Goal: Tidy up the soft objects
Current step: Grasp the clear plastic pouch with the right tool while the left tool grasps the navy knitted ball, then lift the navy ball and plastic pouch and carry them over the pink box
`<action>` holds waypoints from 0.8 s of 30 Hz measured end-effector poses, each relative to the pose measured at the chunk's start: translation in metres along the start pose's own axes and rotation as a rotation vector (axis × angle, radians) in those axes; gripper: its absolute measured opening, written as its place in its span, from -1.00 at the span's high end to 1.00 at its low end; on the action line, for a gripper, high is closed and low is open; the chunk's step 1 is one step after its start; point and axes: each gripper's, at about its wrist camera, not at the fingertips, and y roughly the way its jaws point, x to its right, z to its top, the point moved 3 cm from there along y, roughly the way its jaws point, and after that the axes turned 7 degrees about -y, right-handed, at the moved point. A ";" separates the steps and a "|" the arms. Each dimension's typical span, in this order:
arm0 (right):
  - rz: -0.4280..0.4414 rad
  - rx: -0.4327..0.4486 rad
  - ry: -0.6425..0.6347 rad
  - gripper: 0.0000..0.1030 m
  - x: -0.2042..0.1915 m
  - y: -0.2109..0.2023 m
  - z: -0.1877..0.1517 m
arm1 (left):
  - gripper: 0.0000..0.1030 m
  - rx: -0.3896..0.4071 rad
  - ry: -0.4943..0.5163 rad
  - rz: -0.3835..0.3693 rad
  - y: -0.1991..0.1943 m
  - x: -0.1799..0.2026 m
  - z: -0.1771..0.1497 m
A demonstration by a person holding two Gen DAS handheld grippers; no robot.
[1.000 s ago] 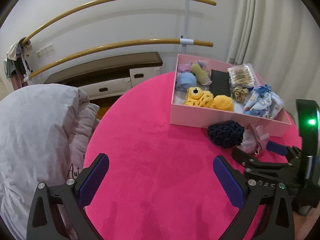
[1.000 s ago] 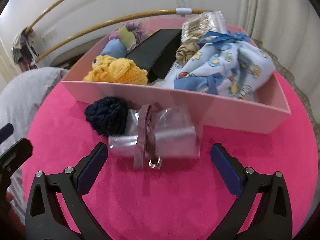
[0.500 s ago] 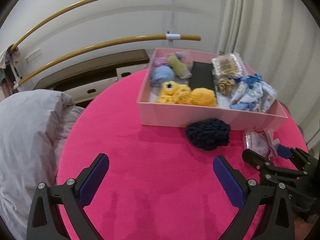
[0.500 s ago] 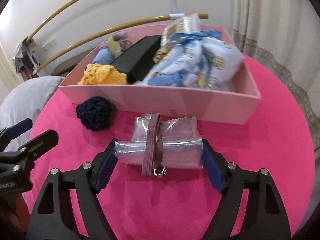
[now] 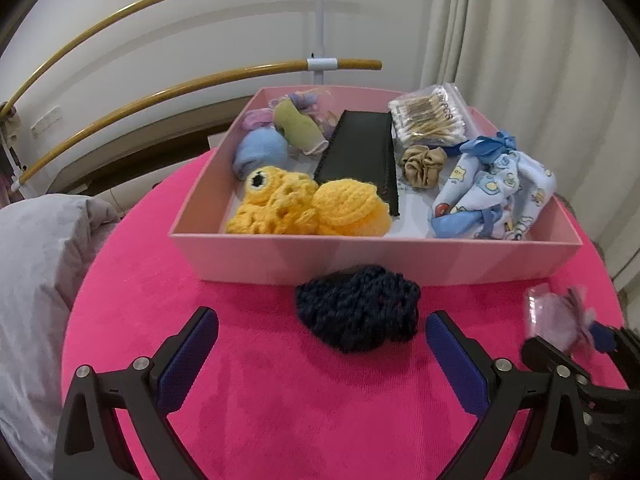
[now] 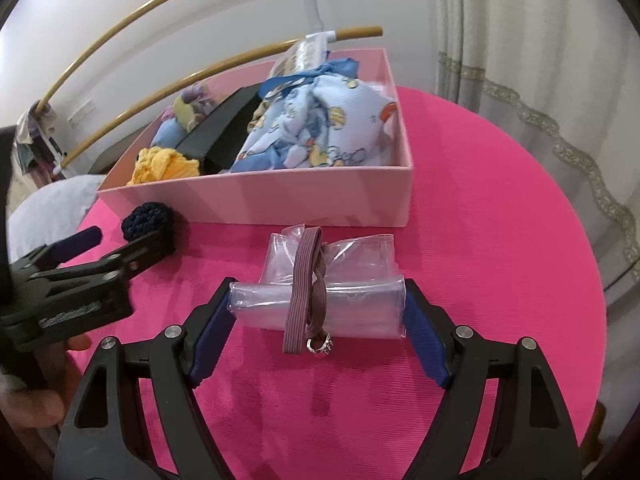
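Pink carpet [image 6: 500, 208] is covering the round table beneath both tools. Right gripper [image 6: 318, 316] is clamping a rolled clear plastic bag [image 6: 320, 304] by its two ends, the roll's long axis running straight across from one blue pad to the other, a brown elastic band [image 6: 306, 276] crossing it. Left gripper [image 5: 322, 356] is standing wide apart and holding nothing, a navy crocheted piece [image 5: 358, 312] lying just beyond its tips, beside the near wall of the pink box [image 5: 280, 256]. Box contents are partly hidden behind that wall in the right view. White curtains [image 6: 520, 40] are hanging behind.
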 end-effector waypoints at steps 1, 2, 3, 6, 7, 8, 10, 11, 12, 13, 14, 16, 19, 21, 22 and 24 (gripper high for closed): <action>-0.001 0.002 0.005 -0.50 0.002 -0.001 0.000 | -0.76 -0.006 -0.002 -0.004 0.004 0.001 0.001; -0.001 0.002 0.008 -0.50 0.003 -0.002 0.000 | -0.64 -0.022 -0.009 -0.016 0.010 0.001 0.001; 0.000 0.002 0.010 -0.50 0.003 -0.002 0.000 | -0.36 -0.037 -0.017 -0.030 0.014 0.001 0.002; 0.002 0.006 0.016 -0.50 0.004 -0.005 -0.001 | 0.07 -0.042 -0.024 -0.049 0.021 -0.002 0.005; 0.004 0.008 0.017 -0.50 0.003 -0.006 -0.001 | 0.25 -0.047 -0.024 -0.058 0.021 -0.002 0.005; 0.005 0.010 0.017 -0.50 0.003 -0.007 -0.001 | 0.35 -0.046 -0.026 -0.069 0.019 -0.004 0.005; 0.011 0.014 0.015 -0.50 -0.001 -0.011 -0.001 | 0.61 -0.049 -0.036 -0.090 0.011 -0.008 0.003; 0.015 0.018 0.014 -0.50 -0.003 -0.014 -0.002 | 0.62 -0.044 -0.038 -0.093 0.007 -0.011 0.001; 0.018 0.022 0.012 -0.50 -0.005 -0.016 -0.002 | 0.64 -0.038 -0.037 -0.090 0.001 -0.012 0.000; 0.021 0.026 0.008 -0.50 -0.007 -0.019 -0.002 | 0.65 -0.030 -0.036 -0.089 -0.005 -0.015 -0.003; 0.027 0.031 0.003 -0.50 -0.011 -0.024 -0.002 | 0.65 -0.025 -0.035 -0.089 -0.012 -0.016 -0.005; 0.033 0.039 -0.005 -0.50 -0.018 -0.030 -0.003 | 0.65 -0.007 -0.030 -0.087 -0.028 -0.020 -0.012; 0.045 0.053 -0.020 -0.50 -0.030 -0.043 -0.005 | 0.65 0.015 -0.025 -0.083 -0.052 -0.028 -0.023; 0.055 0.061 -0.029 -0.50 -0.037 -0.050 -0.007 | 0.65 0.028 -0.023 -0.081 -0.069 -0.033 -0.028; 0.059 0.066 -0.035 -0.50 -0.041 -0.055 -0.008 | 0.65 0.036 -0.022 -0.080 -0.080 -0.035 -0.031; 0.067 0.074 -0.044 -0.50 -0.048 -0.062 -0.010 | 0.65 0.051 -0.017 -0.078 -0.096 -0.039 -0.037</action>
